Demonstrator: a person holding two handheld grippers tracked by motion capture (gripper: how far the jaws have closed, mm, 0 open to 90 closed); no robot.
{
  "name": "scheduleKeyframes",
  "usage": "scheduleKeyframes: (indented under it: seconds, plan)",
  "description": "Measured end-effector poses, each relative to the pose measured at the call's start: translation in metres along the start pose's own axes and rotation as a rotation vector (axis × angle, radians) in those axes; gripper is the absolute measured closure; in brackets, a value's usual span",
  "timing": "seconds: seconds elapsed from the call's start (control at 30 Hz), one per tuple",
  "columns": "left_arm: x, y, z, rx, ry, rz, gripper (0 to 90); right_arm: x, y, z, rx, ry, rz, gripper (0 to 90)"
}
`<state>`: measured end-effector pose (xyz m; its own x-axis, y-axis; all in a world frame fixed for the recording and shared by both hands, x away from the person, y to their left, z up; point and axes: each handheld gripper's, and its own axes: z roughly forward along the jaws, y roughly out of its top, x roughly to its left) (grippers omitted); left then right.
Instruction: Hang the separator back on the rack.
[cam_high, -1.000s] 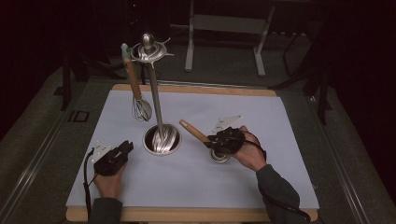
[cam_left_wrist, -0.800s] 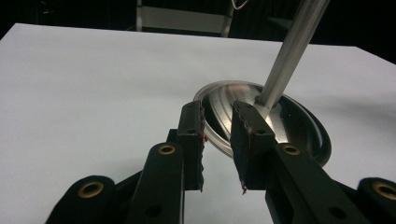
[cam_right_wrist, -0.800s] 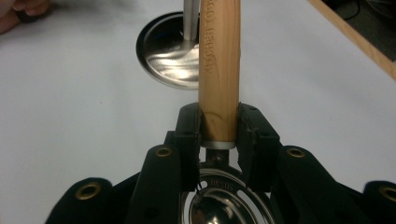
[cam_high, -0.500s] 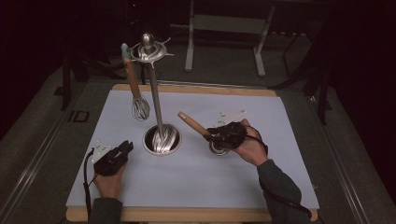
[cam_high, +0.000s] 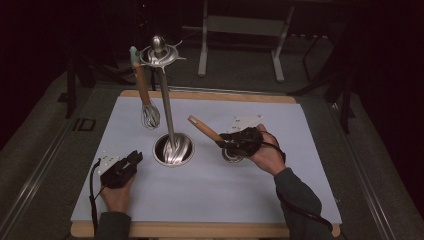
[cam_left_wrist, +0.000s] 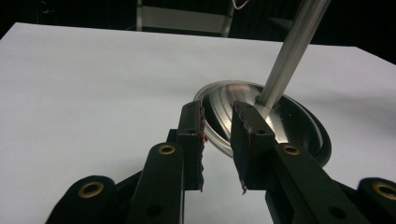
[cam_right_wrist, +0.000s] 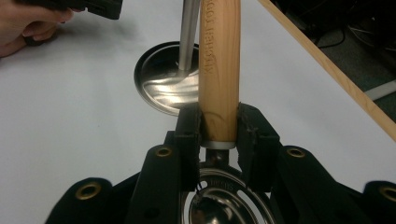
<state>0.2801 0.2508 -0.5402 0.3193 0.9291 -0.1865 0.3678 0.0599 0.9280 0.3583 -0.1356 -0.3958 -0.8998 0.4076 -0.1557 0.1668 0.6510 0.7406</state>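
Clamping a wooden handle (cam_right_wrist: 219, 70), the right claw (cam_right_wrist: 219, 126) hides the utensil's metal head; left claw (cam_left_wrist: 218, 140) rests open near the stand base (cam_left_wrist: 299, 126).

White table cover (cam_high: 210, 200), silver metal stand (cam_high: 166, 107), pale wooden handle (cam_right_wrist: 219, 70), black fingers (cam_left_wrist: 192, 140)
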Motion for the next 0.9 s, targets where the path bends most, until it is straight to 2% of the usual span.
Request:
scheduleKeyframes:
  seconds: [0.37, 0.63, 0.9]
  plan:
    - [-0.001, 0.0, 0.0, 0.001, 0.002, 0.006, 74.6, 0.0, 0.006, -0.005, -0.055, -0.01, -0.016, 71.2]
    - [-0.001, 0.0, 0.0, 0.0, 0.001, 0.004, 74.6, 0.001, 0.014, -0.008, -0.075, -0.031, -0.061, 71.1]
    - [-0.001, 0.0, 0.0, 0.0, 0.002, 0.005, 74.6, 0.001, 0.021, -0.008, -0.1, -0.041, -0.082, 71.1]
